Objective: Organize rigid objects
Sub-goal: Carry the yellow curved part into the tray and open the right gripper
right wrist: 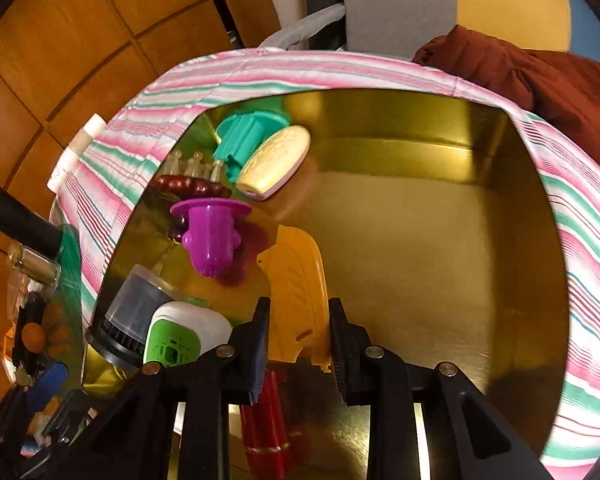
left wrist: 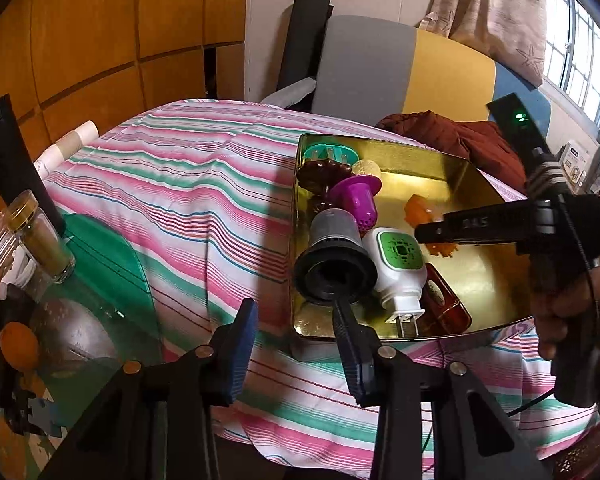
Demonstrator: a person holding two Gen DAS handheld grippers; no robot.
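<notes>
Right hand-held gripper [right wrist: 298, 344] — straddling yellow piece [right wrist: 300, 280].

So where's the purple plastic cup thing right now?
In the right wrist view, the purple cup lies inside the gold tray, on its left side, between the dark red piece and the grey filter.

right gripper [left wrist: 432, 234]: raised letters on the finger's side, seemingly upside down, roughly "DAS", not surely readable | white box [left wrist: 576, 162] by the window: printed label, too small to read | white plug-in device [left wrist: 398, 264]: green patterned face, no legible words | elsewhere: nothing readable
</notes>
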